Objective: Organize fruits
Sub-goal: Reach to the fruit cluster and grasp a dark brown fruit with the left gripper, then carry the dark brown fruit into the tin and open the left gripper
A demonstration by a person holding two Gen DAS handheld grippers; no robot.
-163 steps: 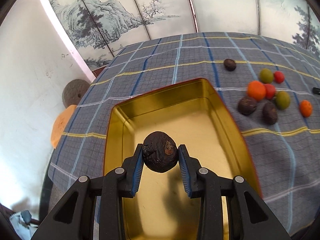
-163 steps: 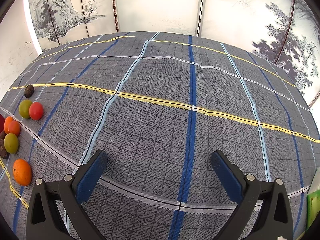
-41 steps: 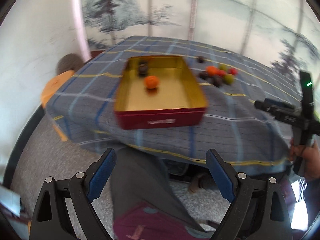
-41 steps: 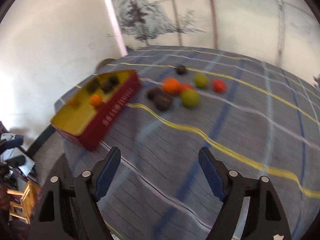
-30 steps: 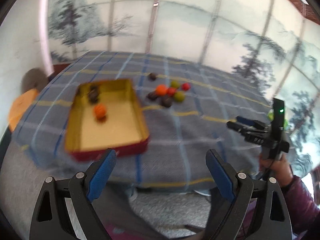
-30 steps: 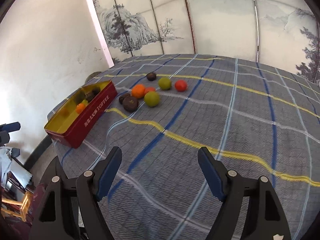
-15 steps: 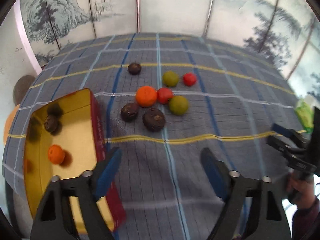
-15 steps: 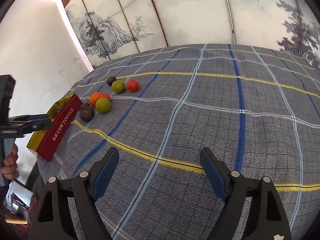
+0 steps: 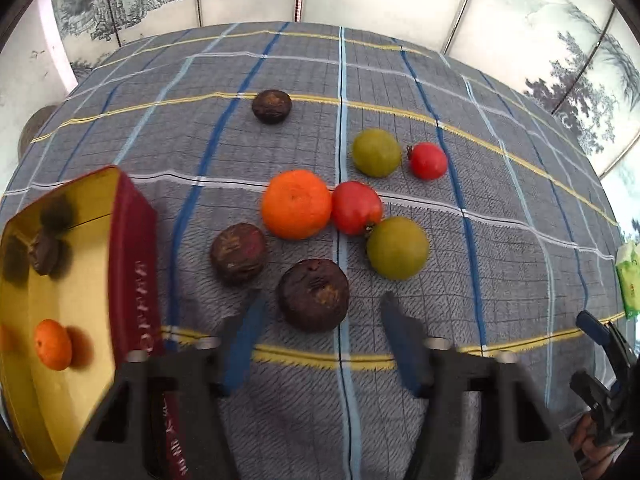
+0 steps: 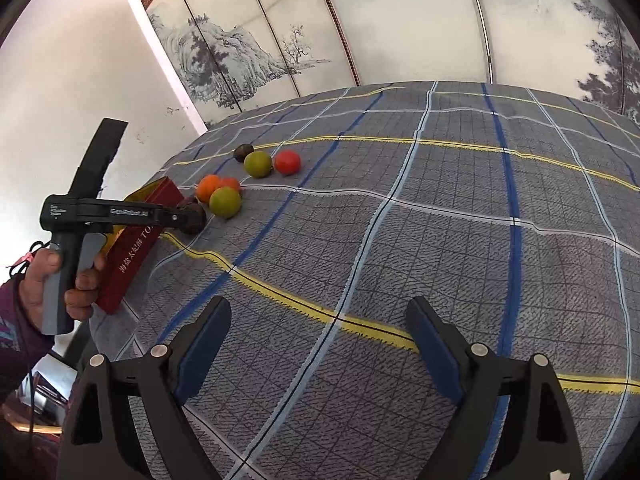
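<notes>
Reaching down over a checked grey tablecloth point(image 9: 500, 240), the left gripper point(image 9: 320, 330) has its blue jaws closing on either side of a dark wrinkled fruit point(image 9: 313, 295), the nearest of the loose fruit. The pads look blurred and do not seem to press on it yet. It is probably picked first because it lies at the near edge of the cluster, apart from its neighbours. Just beyond lie another dark fruit point(image 9: 238, 253), an orange point(image 9: 296, 204) touching a red fruit point(image 9: 356, 208), and two green ones with a smaller red one further off. To the left stands a red tin point(image 9: 136, 248) with a gold inside, already holding a small orange point(image 9: 53, 344) and dark fruit, likely the sorting destination. The right gripper point(image 10: 318, 354) hangs empty over bare cloth well to the right, its jaws opening wide.
</notes>
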